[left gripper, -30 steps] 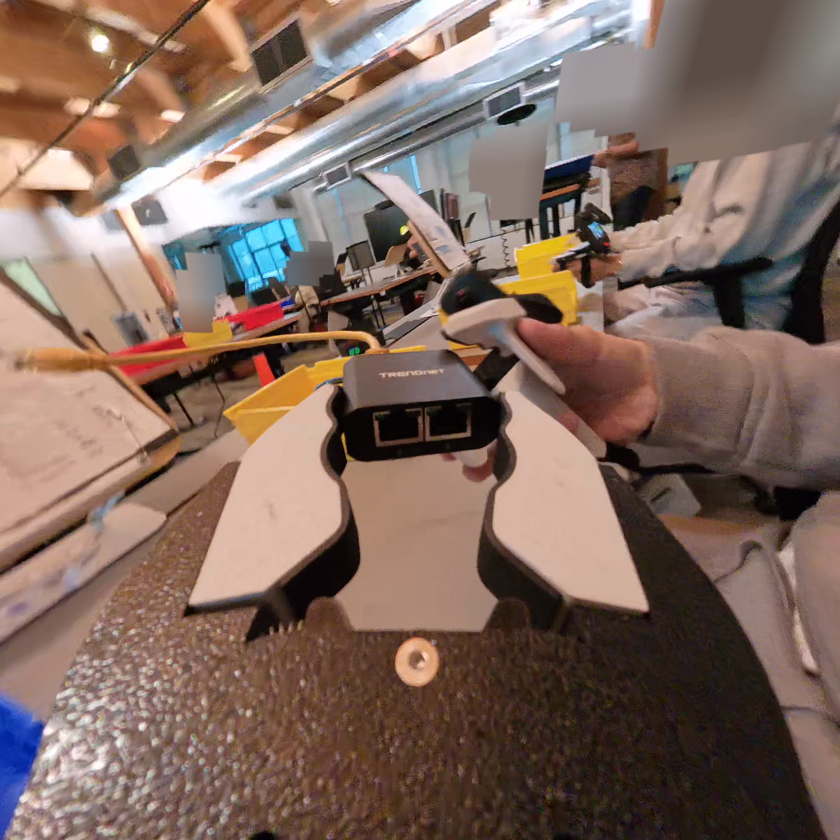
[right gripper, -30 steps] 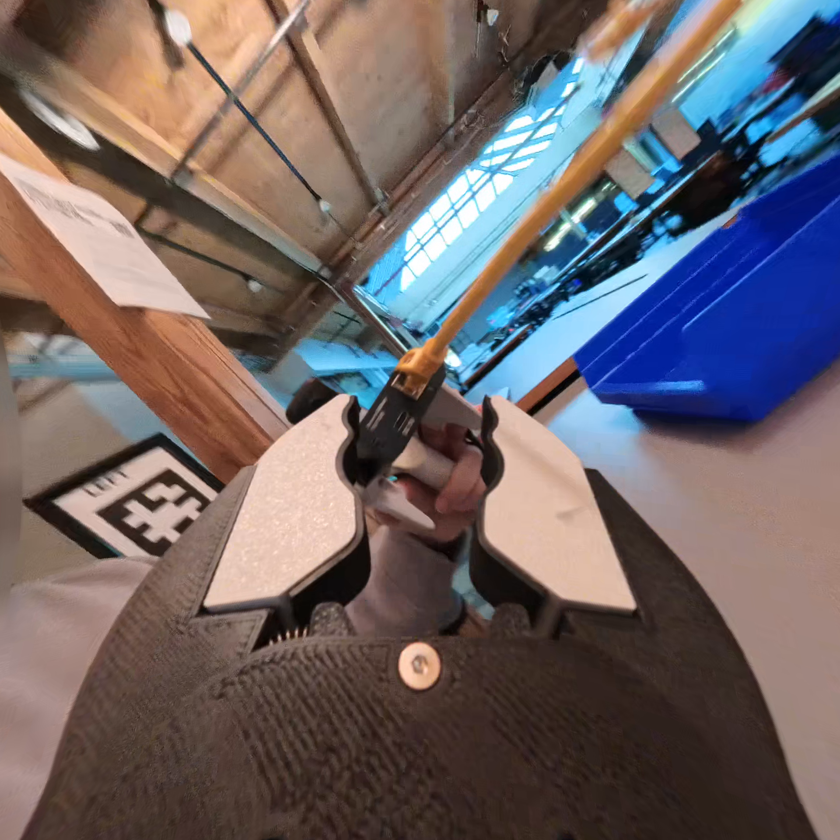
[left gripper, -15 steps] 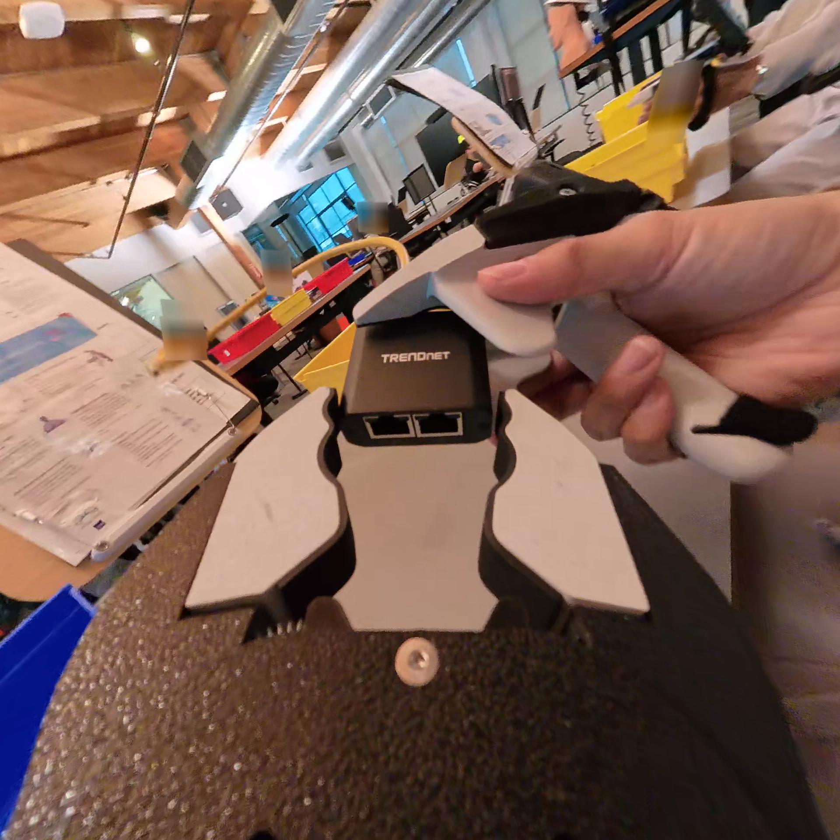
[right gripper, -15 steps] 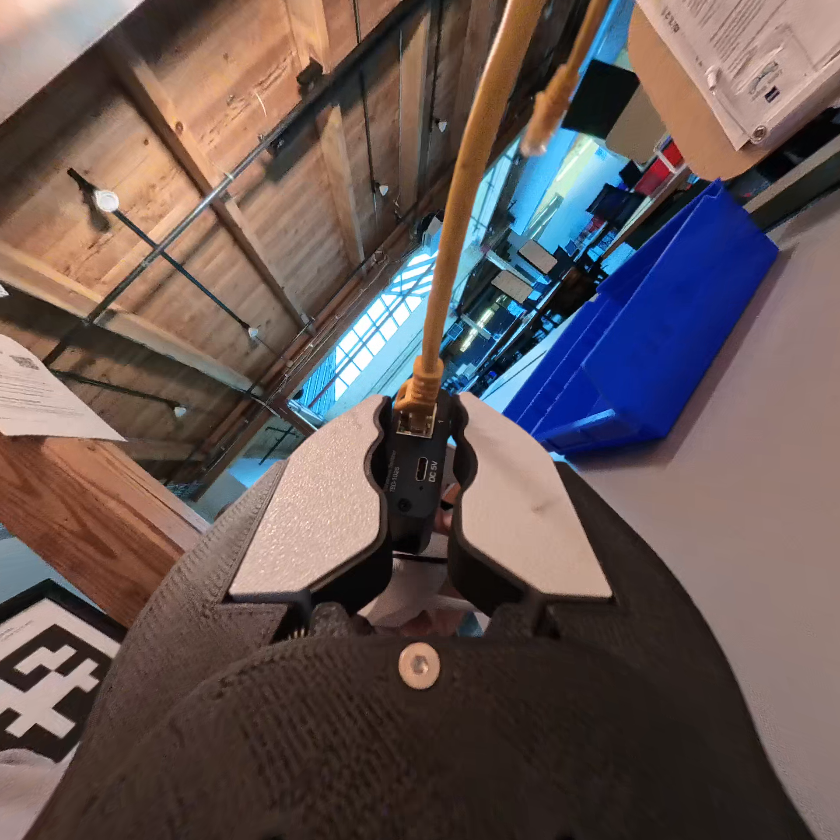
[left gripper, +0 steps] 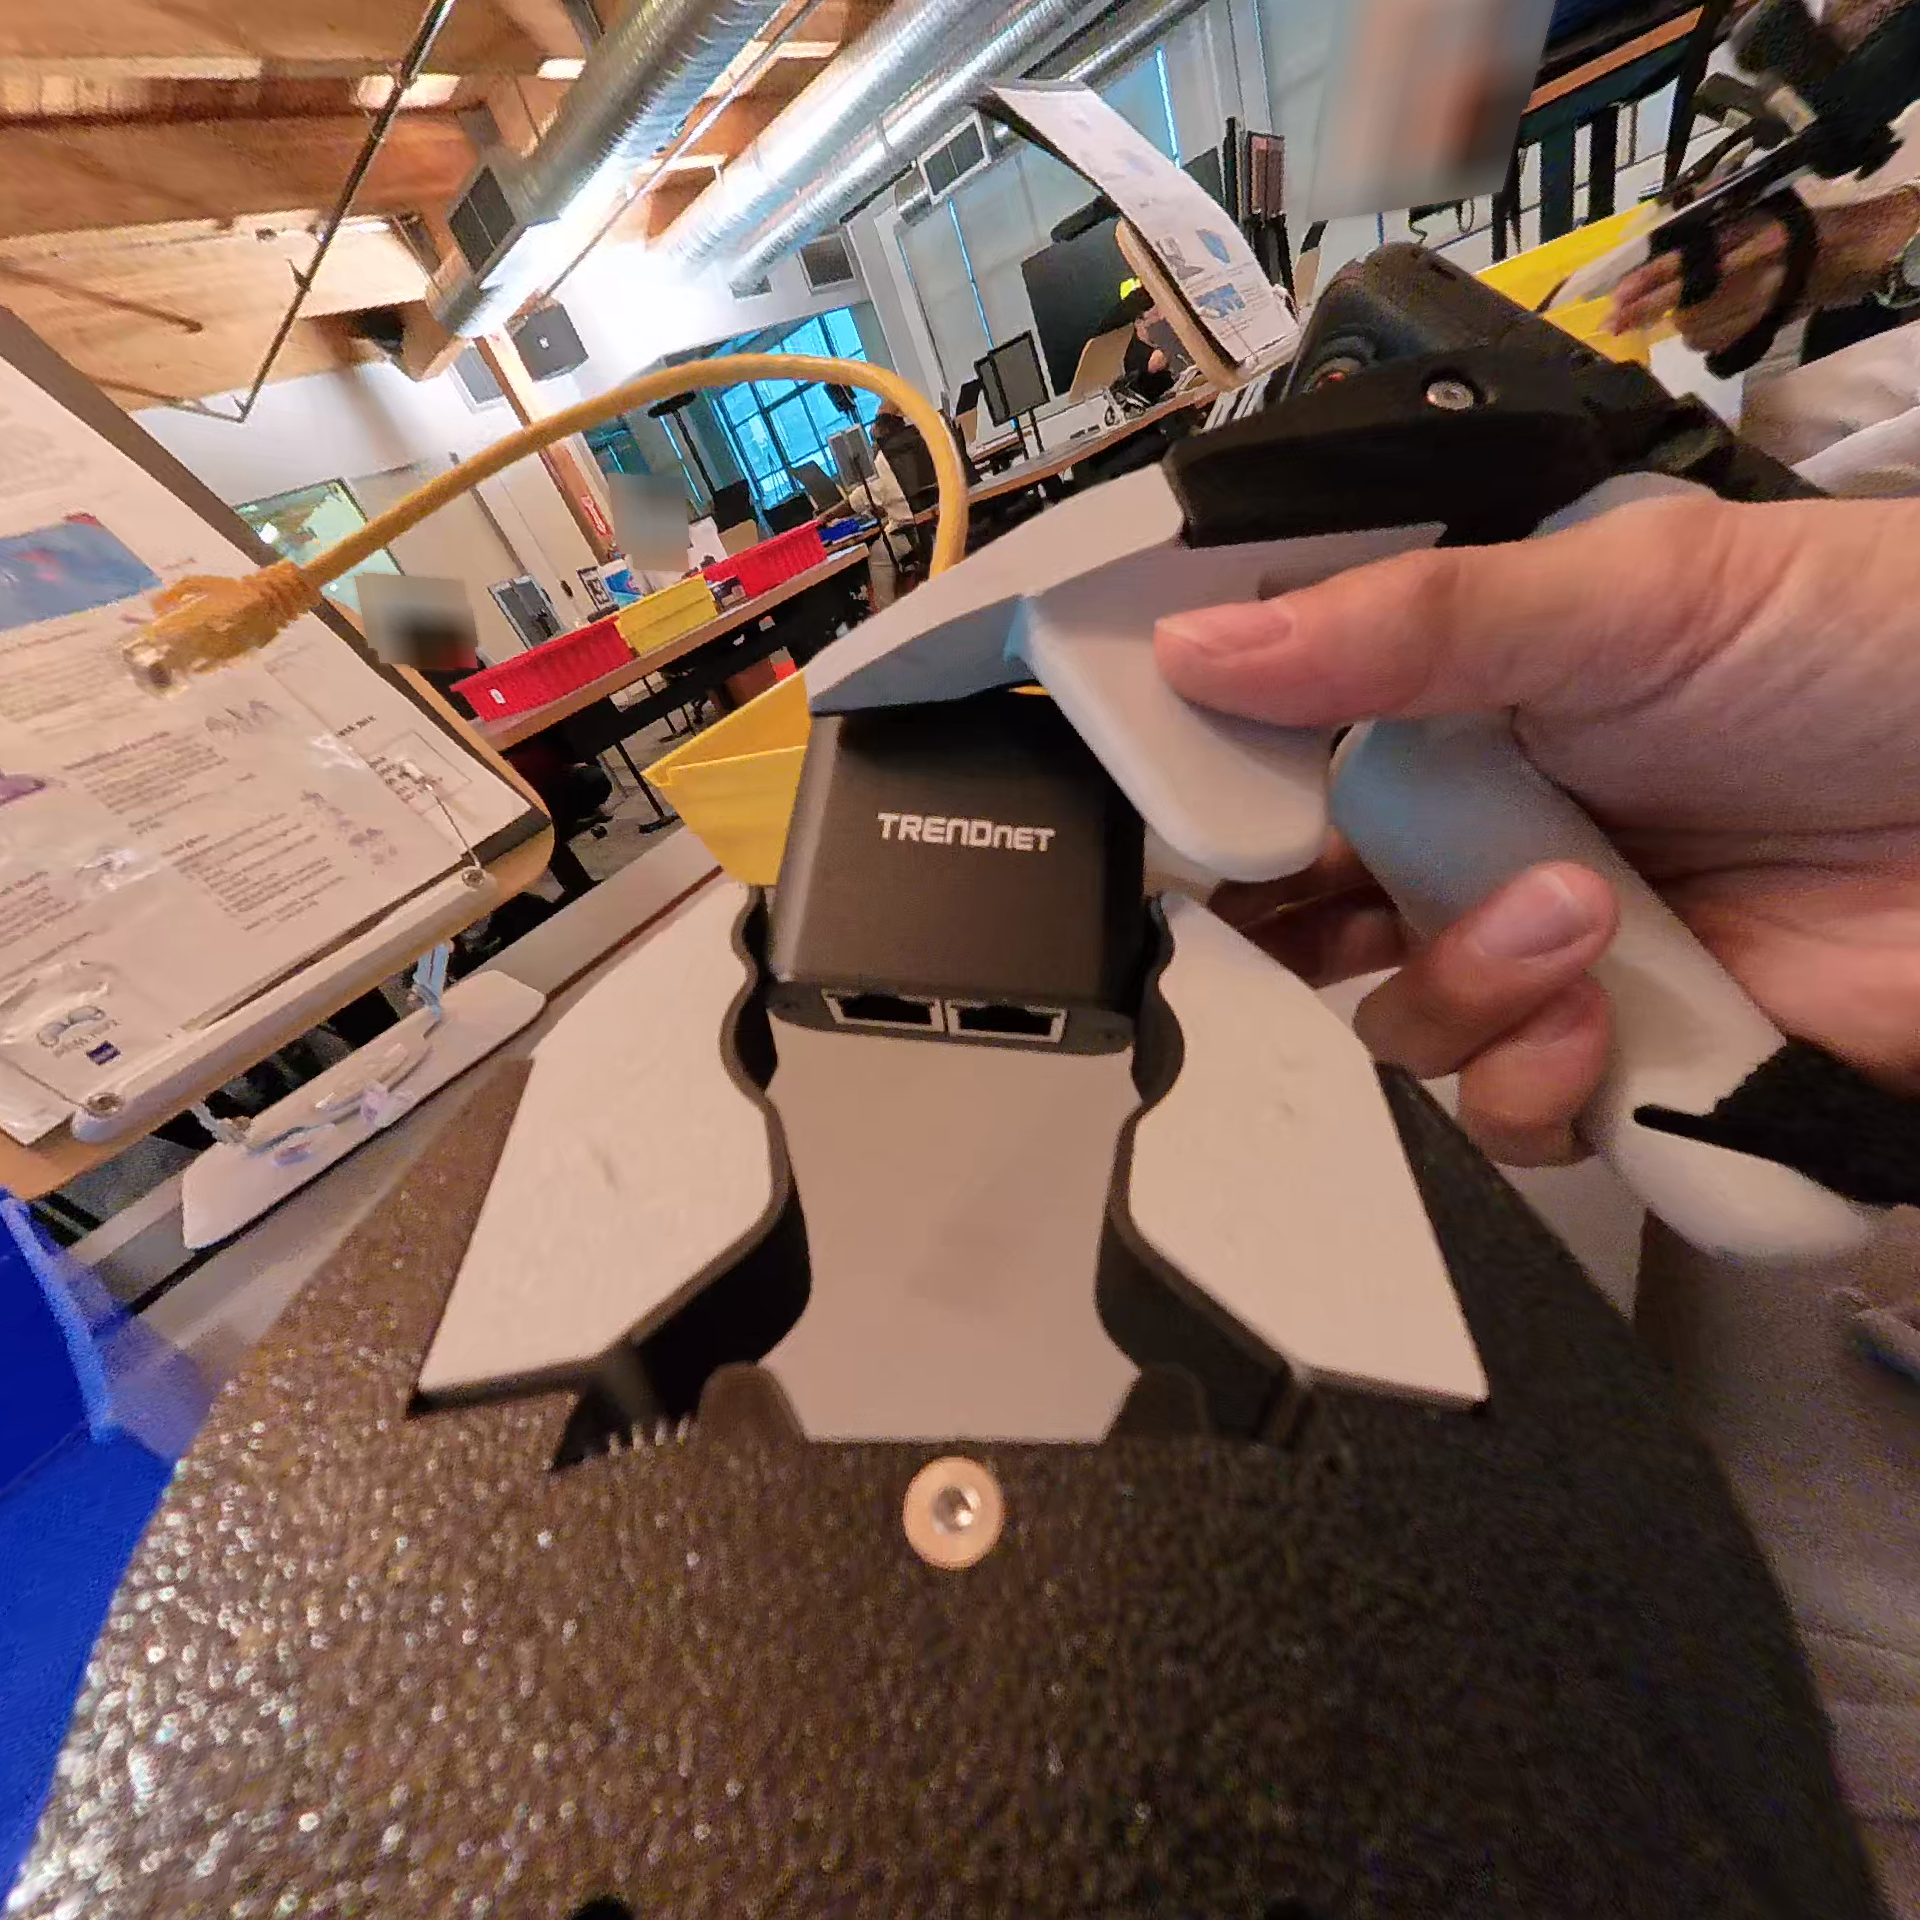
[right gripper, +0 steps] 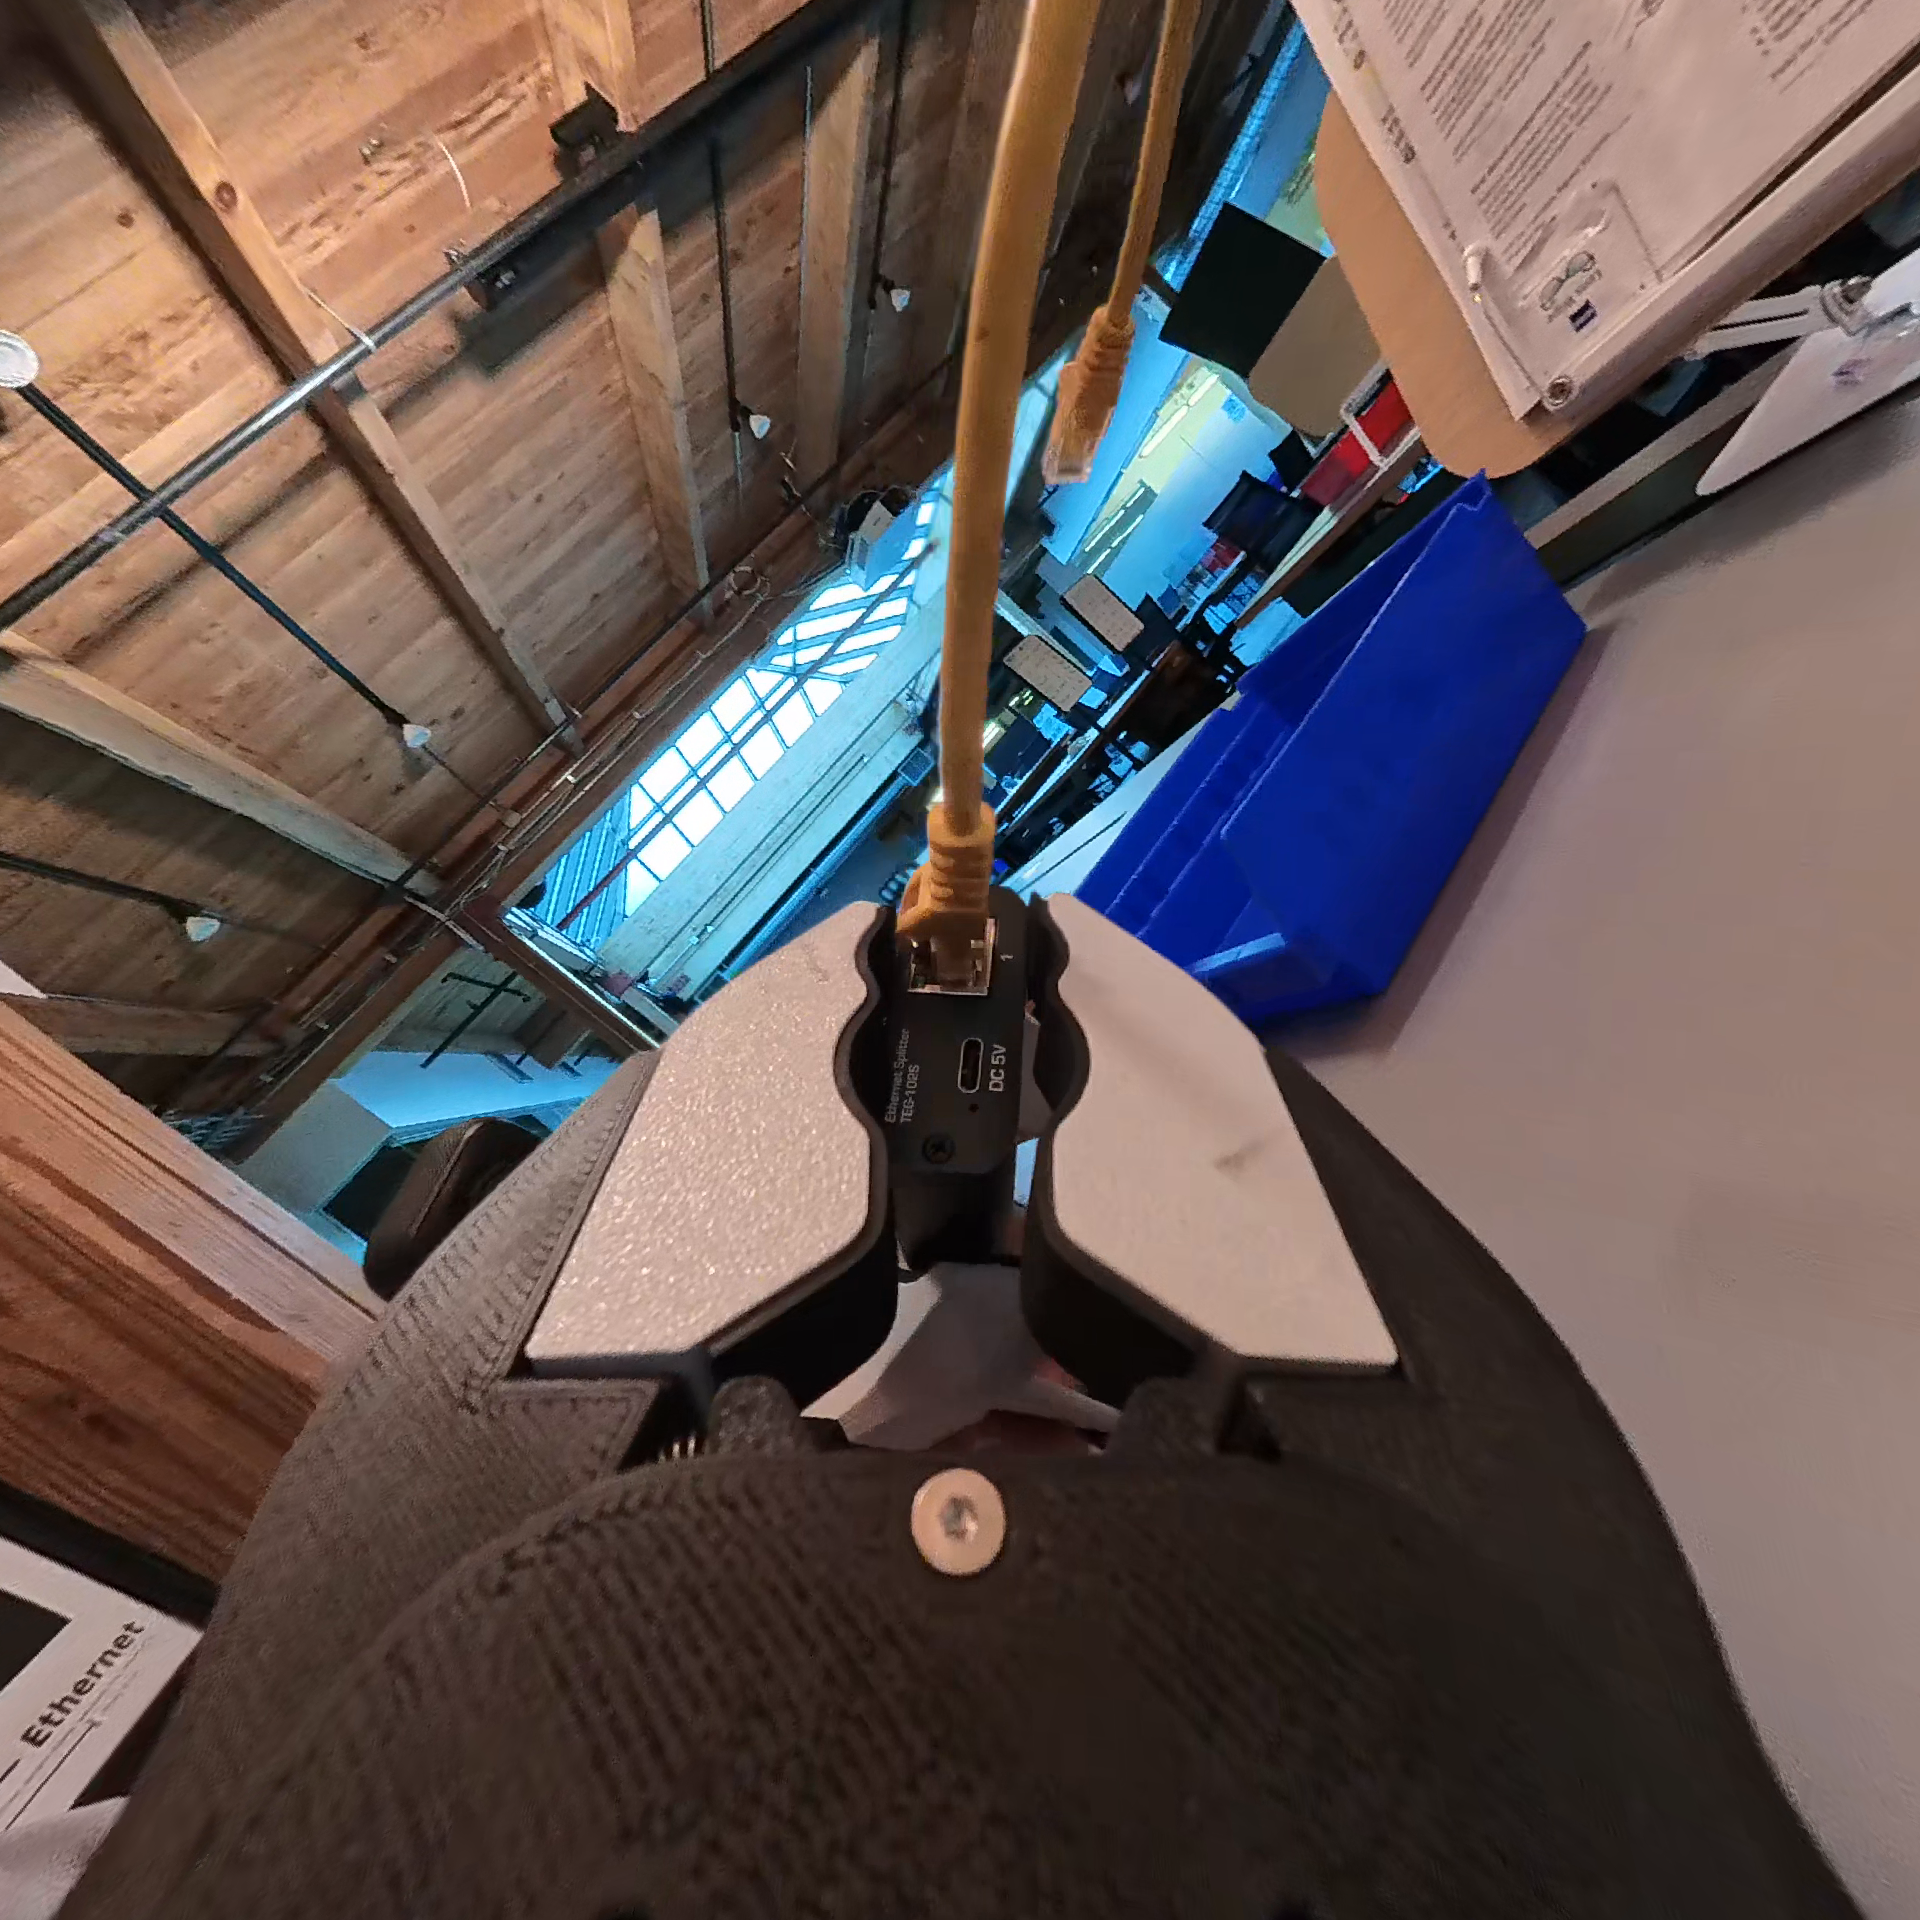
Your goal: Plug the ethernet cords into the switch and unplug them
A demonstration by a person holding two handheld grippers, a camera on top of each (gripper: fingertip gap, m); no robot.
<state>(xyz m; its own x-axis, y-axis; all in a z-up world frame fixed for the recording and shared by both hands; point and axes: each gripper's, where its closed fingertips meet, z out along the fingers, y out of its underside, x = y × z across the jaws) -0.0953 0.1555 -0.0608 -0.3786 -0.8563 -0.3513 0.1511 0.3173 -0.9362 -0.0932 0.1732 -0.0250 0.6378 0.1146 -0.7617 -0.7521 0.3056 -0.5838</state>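
Note:
A small black switch point(left gripper: 956, 862) is clamped between the fingers of my left gripper point(left gripper: 951, 935), with two empty ports point(left gripper: 945, 1016) facing the camera. My right gripper point(right gripper: 951, 935) is shut on the switch's other end point(right gripper: 951, 1081). In the left wrist view its white finger point(left gripper: 1091, 623) lies over the switch top, held by a hand point(left gripper: 1558, 779). A yellow ethernet cord point(right gripper: 987, 416) is plugged into that far end point(right gripper: 951, 914). It arcs up point(left gripper: 727, 379), and its free plug point(left gripper: 197, 623) hangs loose, also showing in the right wrist view point(right gripper: 1081, 416).
A clipboard with papers point(left gripper: 208, 810) stands on a stand at the left. Blue bins point(right gripper: 1351, 790) sit on the grey table point(right gripper: 1662, 1039). A yellow bin point(left gripper: 738, 790) lies behind the switch. A wooden post point(right gripper: 104, 1247) rises at the left. Less than 4 cm separates the two grippers' tips.
My right gripper came in from farther off and closed on the switch's cord end. The cord swung round, so its free plug now hangs near the clipboard. The left gripper kept its hold.

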